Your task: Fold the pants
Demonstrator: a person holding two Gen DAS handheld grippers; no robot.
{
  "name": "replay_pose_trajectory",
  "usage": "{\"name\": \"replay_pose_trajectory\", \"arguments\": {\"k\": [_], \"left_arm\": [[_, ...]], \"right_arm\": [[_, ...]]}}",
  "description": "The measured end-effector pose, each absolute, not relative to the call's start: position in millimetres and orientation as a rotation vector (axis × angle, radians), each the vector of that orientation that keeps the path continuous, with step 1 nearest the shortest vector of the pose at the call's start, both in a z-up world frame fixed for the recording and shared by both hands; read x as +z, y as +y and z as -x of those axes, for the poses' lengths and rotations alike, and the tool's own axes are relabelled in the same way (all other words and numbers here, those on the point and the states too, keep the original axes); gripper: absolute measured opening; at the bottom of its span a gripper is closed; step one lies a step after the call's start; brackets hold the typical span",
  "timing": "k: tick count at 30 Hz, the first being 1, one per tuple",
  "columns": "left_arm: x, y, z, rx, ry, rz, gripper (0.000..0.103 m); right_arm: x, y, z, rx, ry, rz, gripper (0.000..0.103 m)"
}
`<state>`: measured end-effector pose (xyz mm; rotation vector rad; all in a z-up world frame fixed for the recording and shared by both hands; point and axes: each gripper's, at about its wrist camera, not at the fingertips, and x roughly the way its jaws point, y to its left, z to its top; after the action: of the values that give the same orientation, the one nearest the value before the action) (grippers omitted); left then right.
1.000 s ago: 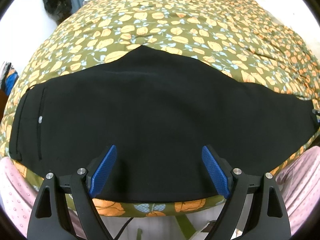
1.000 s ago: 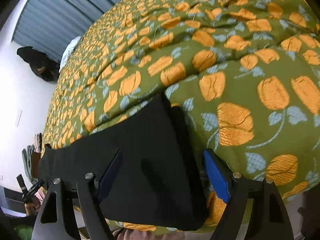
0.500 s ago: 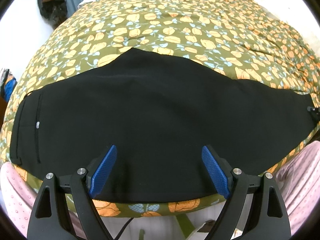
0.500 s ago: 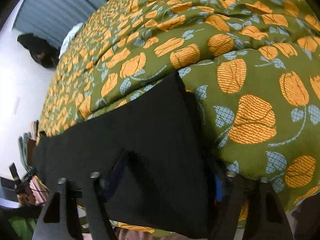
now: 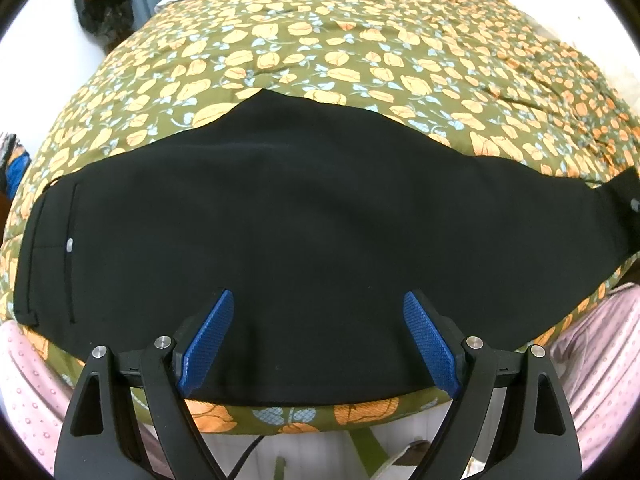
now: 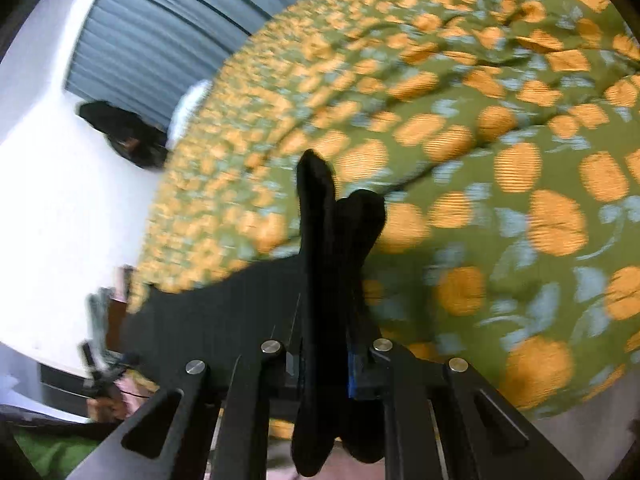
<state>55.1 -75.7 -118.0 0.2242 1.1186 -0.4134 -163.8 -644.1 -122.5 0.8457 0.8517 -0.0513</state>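
Floral bed [image 5: 360, 60] with black pants [image 5: 304, 208] lying lengthwise left to right. Left gripper [image 5: 318, 340] fingers wide open, holding nothing; right gripper [image 6: 334, 360] fingers closing on bunched pant fabric.

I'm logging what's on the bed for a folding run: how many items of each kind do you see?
Black pants: 1
Floral bedspread: 1
Claws: 2, the left claw open over the pants, the right claw closing on bunched pant fabric
Total: 4
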Motion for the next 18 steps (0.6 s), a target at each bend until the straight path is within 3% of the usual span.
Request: {"name": "replay_pose_trajectory", "arguments": {"k": [8, 18], "left_arm": [[-119, -71, -56, -0.408, 1.122, -0.202, 0.088], [-120, -58, -58, -0.39, 1.122, -0.164, 0.088]], "right_arm": [[-104, -553, 114, 0.182, 0.776, -0.869, 0.014], [-131, -416, 44, 0.22, 0.905, -0.684, 0.014]]}}
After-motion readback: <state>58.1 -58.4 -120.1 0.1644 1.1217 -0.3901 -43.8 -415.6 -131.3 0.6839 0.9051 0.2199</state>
